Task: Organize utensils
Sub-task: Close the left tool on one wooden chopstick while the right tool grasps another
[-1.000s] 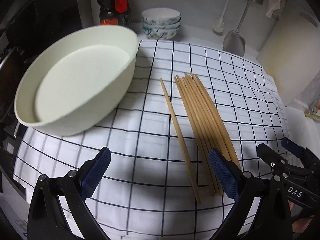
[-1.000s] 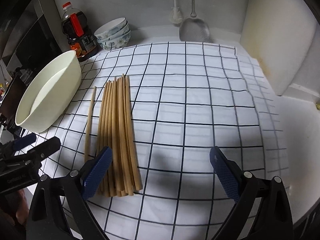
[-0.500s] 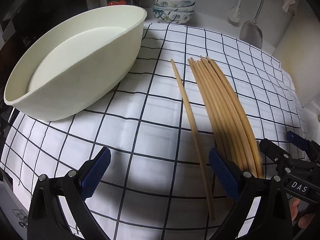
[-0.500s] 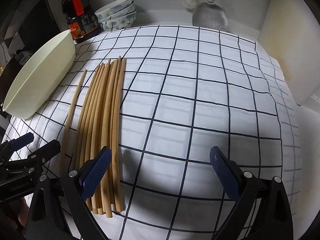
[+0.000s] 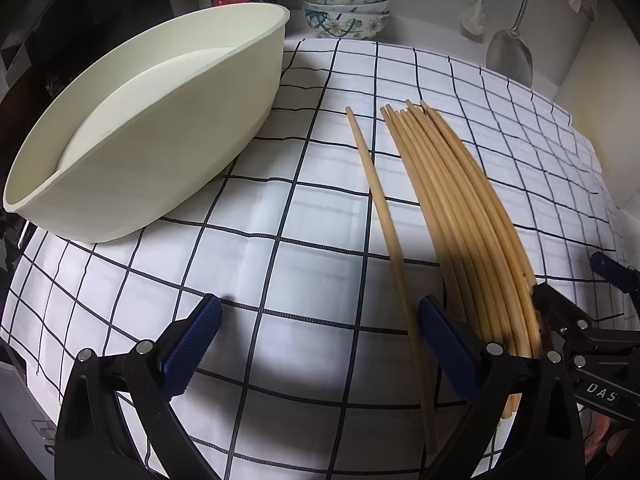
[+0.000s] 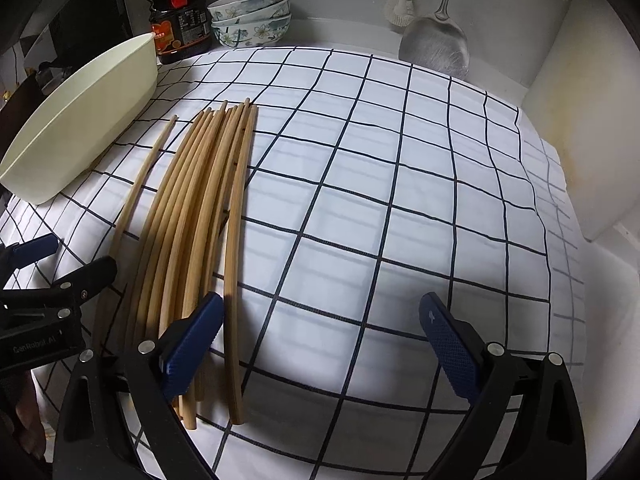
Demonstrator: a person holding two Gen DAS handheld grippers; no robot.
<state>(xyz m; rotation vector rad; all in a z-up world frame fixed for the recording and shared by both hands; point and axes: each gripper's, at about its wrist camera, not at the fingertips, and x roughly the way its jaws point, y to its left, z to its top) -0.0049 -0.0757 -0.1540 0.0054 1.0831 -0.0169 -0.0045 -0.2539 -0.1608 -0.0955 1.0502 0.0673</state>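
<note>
Both grippers gape wide, holding nothing. The chopsticks (image 6: 200,216) run lengthwise away from the right gripper (image 6: 320,344), near ends probably under its left finger (image 6: 192,344), so it's nearer.

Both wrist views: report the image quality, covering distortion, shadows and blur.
Left wrist view: fisheye bends the checked cloth grid and the chopsticks; corners fall to black; gripper shadow pools near the fingers; near chopstick ends look smeared. Right wrist view: same bowing, chopsticks sharper, bright cloth centre, dark rim.
</note>
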